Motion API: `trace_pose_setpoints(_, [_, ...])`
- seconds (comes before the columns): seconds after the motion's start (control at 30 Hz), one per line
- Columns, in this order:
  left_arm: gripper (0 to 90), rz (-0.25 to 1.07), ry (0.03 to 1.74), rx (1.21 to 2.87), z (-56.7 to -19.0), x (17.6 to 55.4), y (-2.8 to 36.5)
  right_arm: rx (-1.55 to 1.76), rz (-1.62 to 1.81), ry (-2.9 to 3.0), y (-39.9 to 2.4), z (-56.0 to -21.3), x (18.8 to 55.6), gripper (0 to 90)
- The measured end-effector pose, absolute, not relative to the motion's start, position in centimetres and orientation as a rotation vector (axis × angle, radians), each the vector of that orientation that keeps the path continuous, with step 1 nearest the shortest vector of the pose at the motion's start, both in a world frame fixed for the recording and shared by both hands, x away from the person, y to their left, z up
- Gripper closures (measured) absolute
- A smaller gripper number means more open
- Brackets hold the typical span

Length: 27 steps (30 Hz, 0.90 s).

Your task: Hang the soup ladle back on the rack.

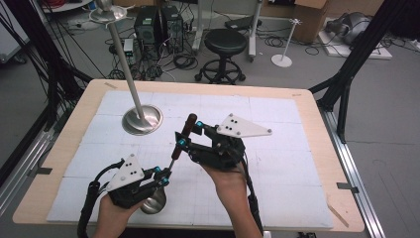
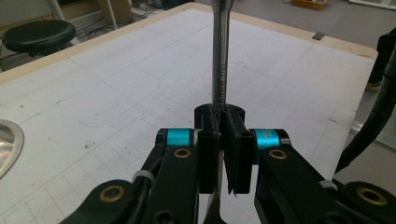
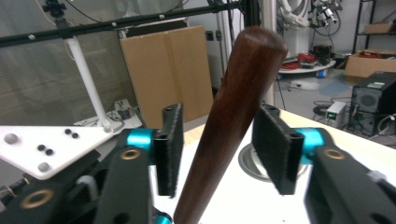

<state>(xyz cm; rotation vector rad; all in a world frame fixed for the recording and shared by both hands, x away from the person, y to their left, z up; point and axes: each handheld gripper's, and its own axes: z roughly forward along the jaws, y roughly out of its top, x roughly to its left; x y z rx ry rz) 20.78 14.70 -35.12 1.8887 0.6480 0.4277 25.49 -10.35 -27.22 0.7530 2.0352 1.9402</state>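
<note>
**Ladle held between two tongs over the white mat**

The ladle [image 1: 174,157] sits at the lower middle of the high view, its thin metal stem slanting up from a shiny bowl at the bottom edge to a dark wooden handle [image 3: 224,121]. The left tongs [image 1: 163,176] are clamped tight on the stem just above the bowl; in the left gripper view the pads pinch the steel rod, on which faint stamped writing is too small to read. The right tongs [image 1: 189,133] straddle the wooden handle, gaps showing on both sides, so they are not pressing on it. Upper left of the ladle, a metal stand [image 1: 142,119] with a round base rises from the table [image 1: 317,148], well apart. Beyond the far edge stand a black stool [image 1: 225,42] and a cardboard box [image 1: 307,12].
</note>
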Motion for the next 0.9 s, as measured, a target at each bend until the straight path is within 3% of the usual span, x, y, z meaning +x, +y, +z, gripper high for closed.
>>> trace_pose_setpoints(0.17, [84.2,0.422,0.635,1.896,-35.1,20.8,14.7,0.745,1.963,2.040,-10.5,-26.9,25.5,66.6])
trace_pose_setpoints(0.63, [84.1,0.386,0.587,1.855,-35.1,20.8,15.0,0.677,2.003,2.130,-9.5,-25.3,24.7,72.8])
trace_pose_setpoints(0.9, [82.0,0.330,0.418,1.817,-35.1,21.3,16.1,0.586,1.994,2.173,-8.8,-24.0,24.3,73.0])
